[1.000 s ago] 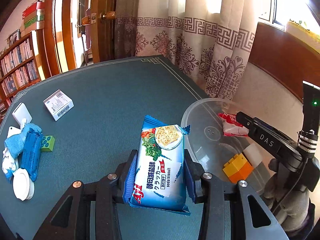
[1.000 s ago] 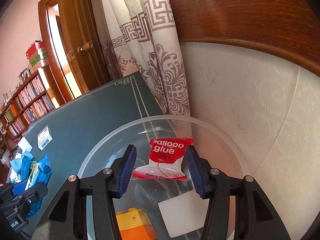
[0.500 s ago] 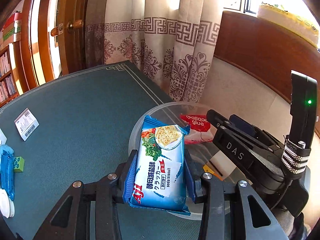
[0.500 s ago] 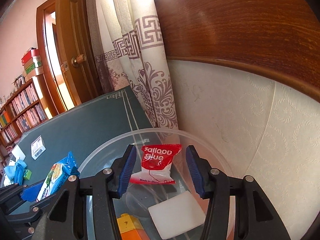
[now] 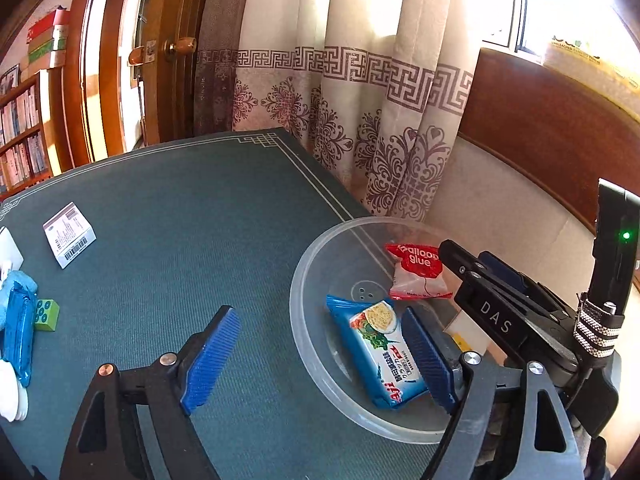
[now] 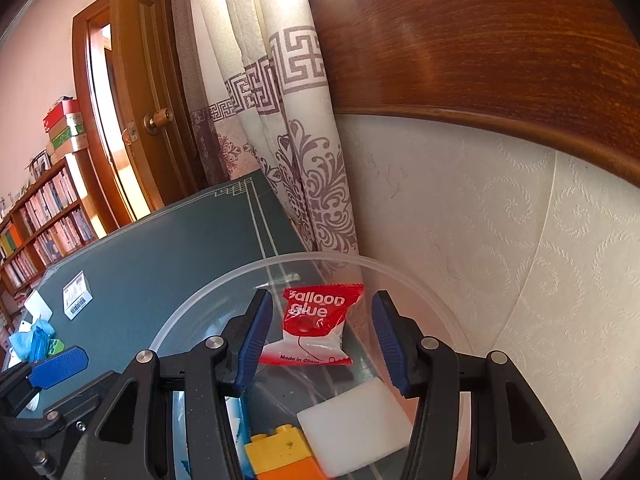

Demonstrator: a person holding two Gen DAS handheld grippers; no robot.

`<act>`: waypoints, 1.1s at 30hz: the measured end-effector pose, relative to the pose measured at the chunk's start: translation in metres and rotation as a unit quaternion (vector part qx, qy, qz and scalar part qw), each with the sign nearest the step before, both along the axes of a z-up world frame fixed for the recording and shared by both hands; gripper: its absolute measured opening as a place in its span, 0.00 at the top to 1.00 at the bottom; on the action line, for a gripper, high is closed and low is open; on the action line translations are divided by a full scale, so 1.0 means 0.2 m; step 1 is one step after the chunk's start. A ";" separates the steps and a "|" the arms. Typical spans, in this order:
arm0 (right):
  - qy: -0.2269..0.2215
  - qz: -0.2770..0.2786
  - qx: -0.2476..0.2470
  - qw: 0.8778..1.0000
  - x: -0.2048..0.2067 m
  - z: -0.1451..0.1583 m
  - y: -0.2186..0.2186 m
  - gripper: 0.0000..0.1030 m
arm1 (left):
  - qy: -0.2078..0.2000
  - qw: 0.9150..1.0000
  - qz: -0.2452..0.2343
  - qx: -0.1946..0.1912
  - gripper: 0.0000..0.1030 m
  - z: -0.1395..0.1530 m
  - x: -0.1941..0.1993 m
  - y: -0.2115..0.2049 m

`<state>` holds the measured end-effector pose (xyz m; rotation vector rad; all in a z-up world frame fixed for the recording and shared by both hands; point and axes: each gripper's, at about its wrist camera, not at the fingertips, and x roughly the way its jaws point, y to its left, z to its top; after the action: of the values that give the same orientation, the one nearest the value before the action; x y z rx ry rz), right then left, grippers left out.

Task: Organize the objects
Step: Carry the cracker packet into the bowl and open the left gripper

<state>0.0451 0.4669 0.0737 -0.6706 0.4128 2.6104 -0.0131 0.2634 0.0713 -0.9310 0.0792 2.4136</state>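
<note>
My left hand-held gripper (image 5: 320, 356) was spread wide; the cracker packet (image 5: 378, 354) lay in the clear bowl (image 5: 304, 276) on the tabletop (image 5: 180, 208). My right hand-held gripper (image 6: 322, 340) was spread around the glue packet (image 6: 316, 326), not pinching it.

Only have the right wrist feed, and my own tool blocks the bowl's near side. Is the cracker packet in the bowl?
Observer: Yes. The cracker packet lies flat inside the clear bowl, toward its near side.
Operator: Left tool holding it?
Observer: No. The left tool is open wide with nothing between its pads. Its right pad is next to the packet; I cannot tell whether they touch.
Operator: Packet overlapping the balloon glue?
Observer: No. The balloon glue sachet lies apart from it, further back in the bowl.
</note>
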 end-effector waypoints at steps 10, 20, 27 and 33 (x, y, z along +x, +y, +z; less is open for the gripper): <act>0.001 -0.002 0.012 1.000 0.00 -0.01 -0.03 0.48 | 0.032 0.999 0.033 -0.023 0.00 0.00 0.03 -0.08; 0.004 -0.002 0.062 0.998 0.01 0.00 -0.11 0.48 | 0.049 0.996 0.065 -0.048 0.00 -0.03 0.05 -0.17; 0.003 0.000 0.082 0.997 0.01 0.00 -0.14 0.47 | 0.031 0.995 0.082 -0.054 0.00 -0.05 0.04 -0.25; -0.006 0.014 0.094 0.995 0.01 0.01 -0.18 0.45 | 0.031 0.992 0.107 -0.060 0.00 -0.06 0.05 -0.34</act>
<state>0.0473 0.4301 0.0754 -0.6315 0.1528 2.6289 -0.0033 0.1948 0.0593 -0.9597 0.1558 2.6604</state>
